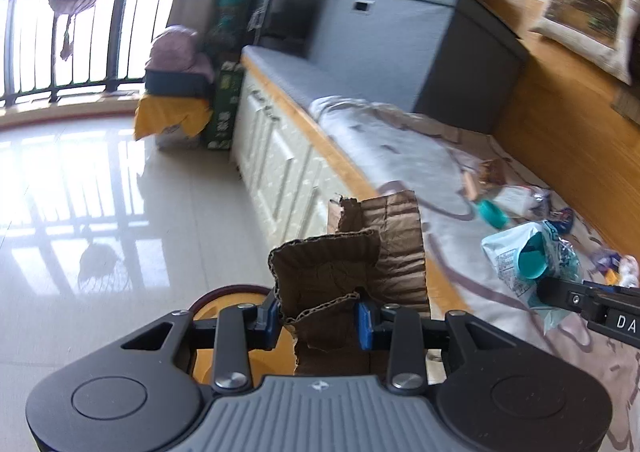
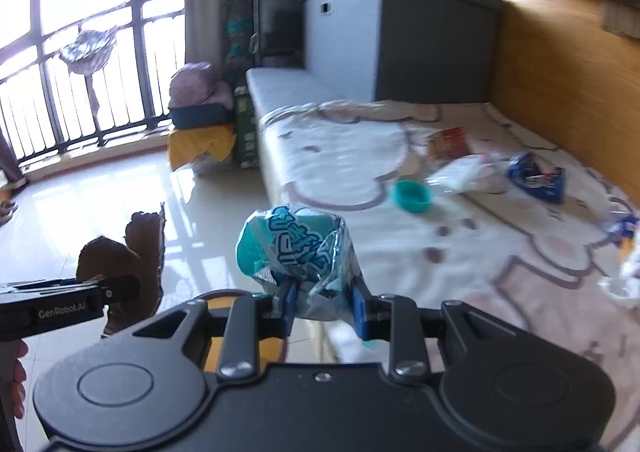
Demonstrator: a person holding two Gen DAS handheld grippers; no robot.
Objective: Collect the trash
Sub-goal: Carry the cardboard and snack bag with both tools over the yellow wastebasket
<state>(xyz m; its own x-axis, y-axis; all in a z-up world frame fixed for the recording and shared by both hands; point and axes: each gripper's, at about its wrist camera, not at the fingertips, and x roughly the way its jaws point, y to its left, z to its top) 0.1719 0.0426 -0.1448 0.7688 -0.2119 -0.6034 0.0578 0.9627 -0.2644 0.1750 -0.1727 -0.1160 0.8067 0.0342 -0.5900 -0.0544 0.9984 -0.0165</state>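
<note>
Left tongs (image 1: pixel 318 318) clamp cardboard (image 1: pixel 352 264); right tongs (image 2: pixel 324 310) wrapper (image 2: pixel 296 248).

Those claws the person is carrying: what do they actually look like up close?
Each claw is black, with two round discs on a wide body and jointed metal links with silver bolts leading to blue finger pads. The left claw has a ribbed grey panel. The right claw is all black. White lettering runs along their sides.

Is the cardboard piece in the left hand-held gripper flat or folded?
Folded: the cardboard piece, torn-edged, curls over itself between the left hand-held gripper pads.
</note>
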